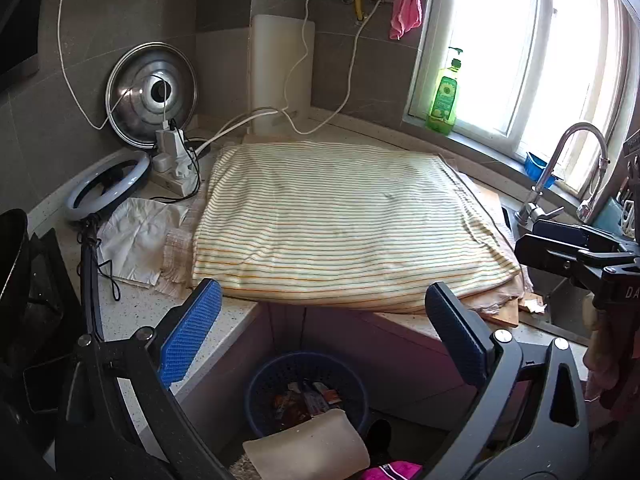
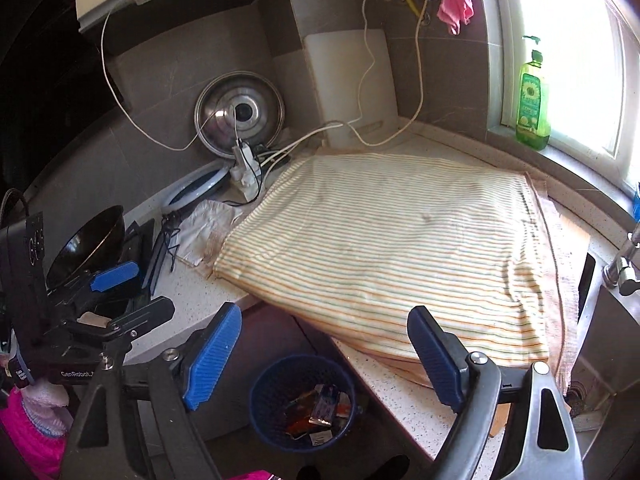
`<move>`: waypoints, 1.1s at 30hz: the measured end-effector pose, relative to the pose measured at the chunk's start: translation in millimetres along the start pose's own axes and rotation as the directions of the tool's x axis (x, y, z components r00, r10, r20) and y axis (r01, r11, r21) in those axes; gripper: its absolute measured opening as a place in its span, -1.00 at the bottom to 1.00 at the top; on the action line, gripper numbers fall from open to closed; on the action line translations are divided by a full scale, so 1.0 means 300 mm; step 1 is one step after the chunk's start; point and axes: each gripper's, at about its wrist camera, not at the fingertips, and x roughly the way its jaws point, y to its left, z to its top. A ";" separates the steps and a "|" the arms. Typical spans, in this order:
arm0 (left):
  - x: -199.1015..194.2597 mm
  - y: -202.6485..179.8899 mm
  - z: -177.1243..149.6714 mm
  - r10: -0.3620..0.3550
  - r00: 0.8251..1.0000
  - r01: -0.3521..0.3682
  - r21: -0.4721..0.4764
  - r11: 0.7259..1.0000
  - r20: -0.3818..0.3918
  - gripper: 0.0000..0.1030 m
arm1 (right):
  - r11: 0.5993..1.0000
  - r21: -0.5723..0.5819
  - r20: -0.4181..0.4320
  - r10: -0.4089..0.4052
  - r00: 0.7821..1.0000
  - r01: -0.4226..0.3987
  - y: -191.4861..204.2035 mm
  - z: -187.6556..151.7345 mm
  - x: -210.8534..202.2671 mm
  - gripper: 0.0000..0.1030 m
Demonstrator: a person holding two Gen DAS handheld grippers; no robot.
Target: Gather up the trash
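A dark blue mesh trash basket [image 1: 306,390] stands on the floor below the counter, with several snack wrappers [image 1: 310,398] inside; it also shows in the right wrist view [image 2: 302,400] with the wrappers [image 2: 318,410]. My left gripper [image 1: 320,336] is open and empty, above the basket. My right gripper [image 2: 324,354] is open and empty, above the basket too. The right gripper shows at the right edge of the left wrist view [image 1: 560,248]; the left gripper shows at the left of the right wrist view [image 2: 120,292]. A striped cloth [image 1: 344,220] covers the counter; no trash shows on it.
A crumpled white paper [image 1: 136,240] lies left of the cloth near a ring light [image 1: 106,184], a power strip [image 1: 176,164] and cables. A pot lid [image 1: 150,94] and a cutting board [image 1: 280,68] lean on the wall. A faucet [image 1: 560,176] and a sink are at the right. A black wok [image 2: 90,240] sits left.
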 end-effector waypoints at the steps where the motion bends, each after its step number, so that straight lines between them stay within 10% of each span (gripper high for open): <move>1: -0.007 -0.007 0.007 -0.008 1.000 0.008 -0.003 1.000 0.004 1.00 | 1.000 0.005 0.010 -0.002 1.000 0.002 -0.005 0.003 -0.011 0.80; 33: -0.074 -0.058 0.060 -0.003 0.999 0.003 -0.009 1.000 0.049 1.00 | 0.999 0.047 0.067 0.005 0.998 -0.009 -0.028 0.006 -0.077 1.00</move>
